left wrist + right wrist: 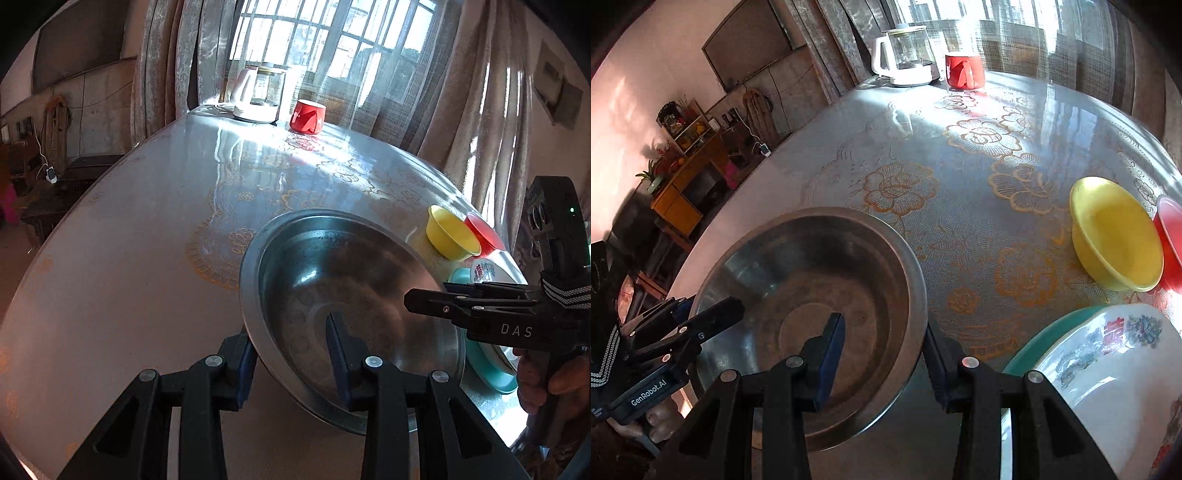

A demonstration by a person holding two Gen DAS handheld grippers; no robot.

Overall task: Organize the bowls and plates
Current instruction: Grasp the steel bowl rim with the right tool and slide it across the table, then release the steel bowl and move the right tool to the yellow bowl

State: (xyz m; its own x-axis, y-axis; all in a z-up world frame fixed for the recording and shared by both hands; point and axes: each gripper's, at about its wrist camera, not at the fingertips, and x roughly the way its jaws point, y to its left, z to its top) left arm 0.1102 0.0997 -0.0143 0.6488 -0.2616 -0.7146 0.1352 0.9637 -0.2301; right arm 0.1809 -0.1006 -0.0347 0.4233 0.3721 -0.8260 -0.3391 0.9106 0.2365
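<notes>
From the left wrist view, the left gripper (295, 343) pointed steeply down, its narrowly parted jaws clamped across the near rim of one steel basin (354, 280), tilted above the table (129, 258). The right gripper (424, 299) reached in from the right, gripping the basin's opposite rim. One yellow bowl (450, 232), one red bowl (484, 232) and one teal plate (491, 373) sat beyond.

From the right wrist view, the right gripper (886, 354) straddled the basin's (812, 288) rim, pads pressing it. One patterned white plate (1108, 376) lay on the teal one, near one kettle (905, 55) and one red mug (964, 70).
</notes>
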